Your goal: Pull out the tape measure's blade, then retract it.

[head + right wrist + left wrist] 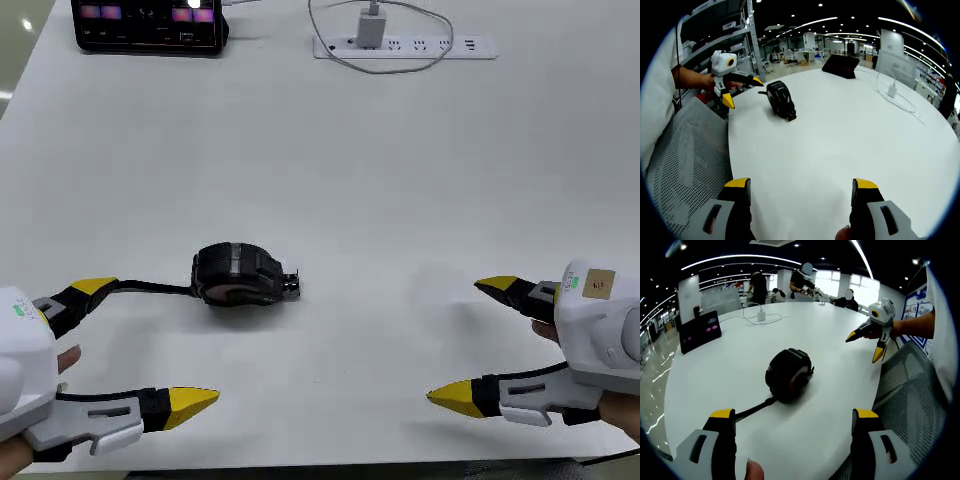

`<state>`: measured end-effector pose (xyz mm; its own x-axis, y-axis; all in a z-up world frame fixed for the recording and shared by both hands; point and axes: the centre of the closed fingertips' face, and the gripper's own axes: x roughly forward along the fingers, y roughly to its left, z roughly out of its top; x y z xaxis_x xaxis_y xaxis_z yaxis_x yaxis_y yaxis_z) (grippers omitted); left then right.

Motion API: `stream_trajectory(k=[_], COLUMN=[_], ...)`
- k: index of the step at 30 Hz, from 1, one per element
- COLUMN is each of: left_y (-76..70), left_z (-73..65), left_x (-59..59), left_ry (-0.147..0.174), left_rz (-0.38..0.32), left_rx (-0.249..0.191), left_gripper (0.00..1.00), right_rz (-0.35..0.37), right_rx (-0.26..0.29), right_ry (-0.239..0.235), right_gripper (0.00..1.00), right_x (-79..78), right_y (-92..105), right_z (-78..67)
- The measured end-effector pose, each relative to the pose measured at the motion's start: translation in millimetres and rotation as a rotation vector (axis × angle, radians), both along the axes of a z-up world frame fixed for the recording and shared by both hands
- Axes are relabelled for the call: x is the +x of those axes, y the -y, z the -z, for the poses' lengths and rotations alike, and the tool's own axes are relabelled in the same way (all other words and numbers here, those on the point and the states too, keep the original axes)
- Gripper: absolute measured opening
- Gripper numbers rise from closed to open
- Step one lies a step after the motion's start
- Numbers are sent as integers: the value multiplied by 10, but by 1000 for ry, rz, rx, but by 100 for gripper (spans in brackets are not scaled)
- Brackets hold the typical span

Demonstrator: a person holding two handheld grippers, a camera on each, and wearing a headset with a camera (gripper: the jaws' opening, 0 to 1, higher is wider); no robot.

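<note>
A black tape measure (240,275) lies on its side on the white table (380,180), its blade fully inside and a black wrist strap (150,287) trailing to the left. My left gripper (150,345) stands open at the lower left, with the strap's end near its upper fingertip. In the left gripper view the tape measure (789,375) lies ahead between the yellow-tipped jaws. At the lower right my right gripper (478,342) is open and holds nothing. The right gripper view has the tape measure (780,99) far off to the left, beside the left gripper (744,90).
A dark tablet (148,25) stands at the table's far left edge. A white power strip (405,46) with a plugged charger and looped cable lies at the far middle. A mesh chair (685,165) sits by the near edge of the table.
</note>
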<state>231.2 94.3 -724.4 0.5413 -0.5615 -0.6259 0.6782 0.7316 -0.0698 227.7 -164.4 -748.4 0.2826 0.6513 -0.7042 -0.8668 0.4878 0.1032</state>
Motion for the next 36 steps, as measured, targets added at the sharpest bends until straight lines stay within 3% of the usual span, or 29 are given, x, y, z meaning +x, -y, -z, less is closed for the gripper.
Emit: stream_trajectory(k=[9, 36], left_y=[7, 10], left_z=[-17, -20], left_x=[36, 69], left_ry=[14, 18], left_rz=[4, -5], left_rx=[-1, -12], left_gripper=[95, 98], right_rz=[5, 9], right_rx=[-1, 17], right_ry=[2, 6], right_gripper=[83, 93], right_x=[5, 34], right_y=[8, -17], right_z=[-15, -22])
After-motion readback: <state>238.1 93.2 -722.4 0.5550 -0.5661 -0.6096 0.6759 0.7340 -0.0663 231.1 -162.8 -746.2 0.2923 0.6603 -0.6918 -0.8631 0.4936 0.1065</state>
